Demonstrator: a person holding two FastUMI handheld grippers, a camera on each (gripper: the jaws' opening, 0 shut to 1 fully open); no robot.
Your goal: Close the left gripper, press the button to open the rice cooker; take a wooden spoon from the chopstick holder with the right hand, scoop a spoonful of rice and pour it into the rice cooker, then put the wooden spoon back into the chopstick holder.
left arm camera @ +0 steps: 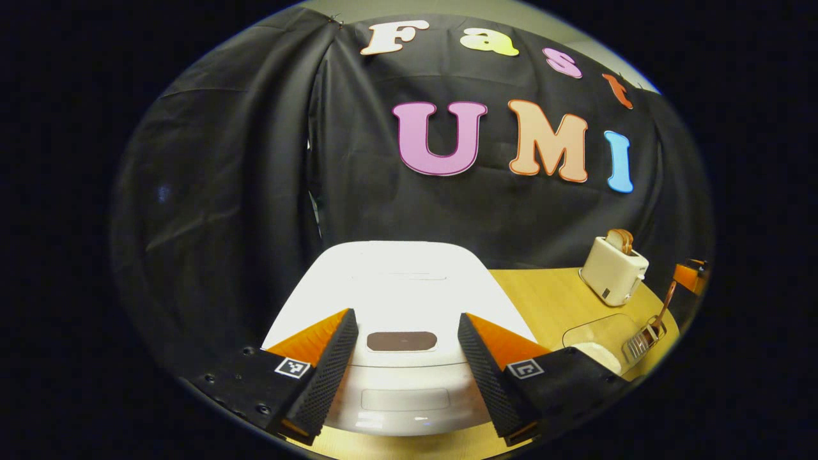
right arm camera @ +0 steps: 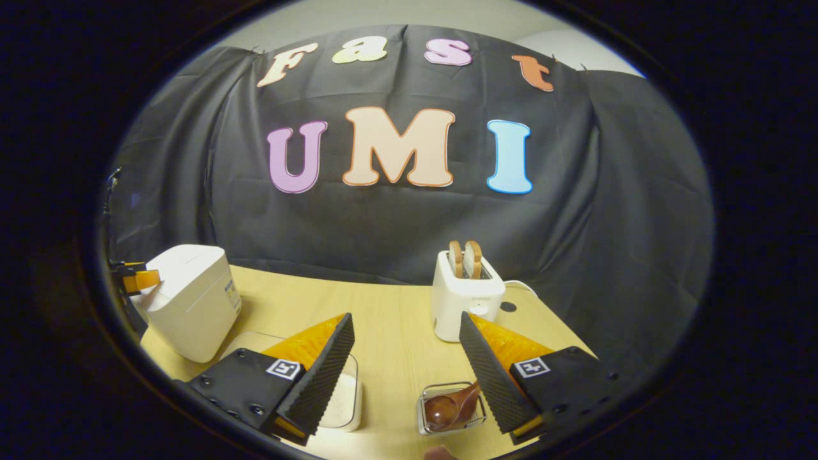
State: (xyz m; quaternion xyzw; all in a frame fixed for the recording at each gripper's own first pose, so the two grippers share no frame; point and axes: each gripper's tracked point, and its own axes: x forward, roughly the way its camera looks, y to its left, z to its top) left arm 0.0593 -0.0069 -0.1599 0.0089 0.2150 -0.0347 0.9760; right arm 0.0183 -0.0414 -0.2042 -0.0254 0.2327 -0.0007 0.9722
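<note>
The white rice cooker (left arm camera: 409, 281) stands right in front of my left gripper (left arm camera: 406, 316) with its lid down. Its dark oval button (left arm camera: 401, 340) lies between the spread fingers, and the left gripper is open and holds nothing. In the right gripper view, the rice cooker (right arm camera: 192, 306) is at far left with the left gripper (right arm camera: 137, 279) beside it. My right gripper (right arm camera: 406, 317) is open and empty above the table. A wooden spoon (right arm camera: 447, 406) rests in the metal chopstick holder (right arm camera: 427, 423) by the right finger. A clear container of rice (right arm camera: 342, 391) sits under the left finger.
A white toaster (right arm camera: 466, 294) with two bread slices stands at the back of the wooden table (right arm camera: 390, 332), its cable trailing right. In the left gripper view, the toaster (left arm camera: 613, 268), rice container (left arm camera: 594, 338) and chopstick holder (left arm camera: 642, 342) lie to the right of the cooker.
</note>
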